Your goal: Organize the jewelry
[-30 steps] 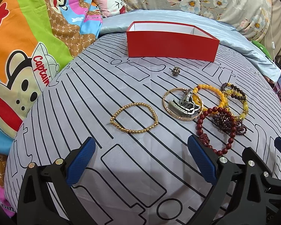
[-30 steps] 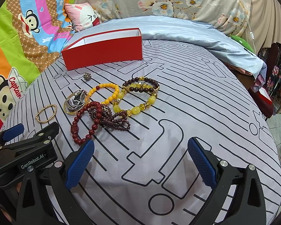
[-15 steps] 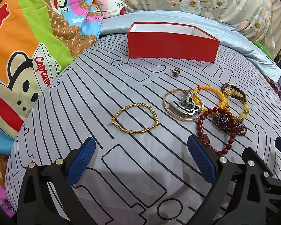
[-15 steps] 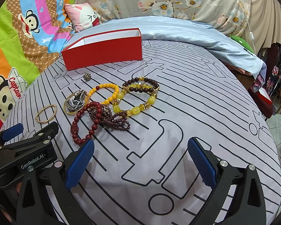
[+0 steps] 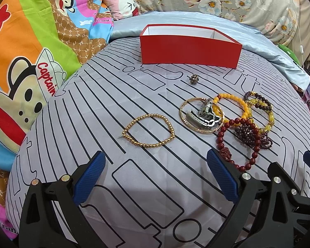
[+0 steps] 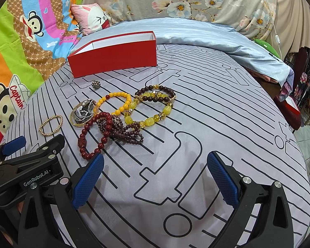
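Observation:
An open red box (image 5: 189, 49) (image 6: 113, 55) stands at the far side of the bed. A gold bead bracelet (image 5: 148, 130) (image 6: 51, 125) lies alone just ahead of my open, empty left gripper (image 5: 157, 177). Right of it lie a gold bangle with a silver watch (image 5: 202, 115) (image 6: 82, 112), an orange bracelet (image 5: 233, 105) (image 6: 113, 103), a dark red bead bracelet (image 5: 237, 142) (image 6: 95, 136), a purple bead tangle (image 6: 122, 130), and yellow and brown bracelets (image 6: 155, 105). A small ring (image 5: 193, 79) (image 6: 96, 85) lies near the box. My right gripper (image 6: 155, 177) is open and empty, nearer than the pile.
The grey line-patterned sheet (image 6: 206, 113) covers the bed. A cartoon blanket (image 5: 31, 51) and a pink pillow (image 6: 91, 18) lie at left and back. A light blue quilt (image 6: 206, 35) lies behind the box. The bed edge drops off at right (image 6: 295, 136).

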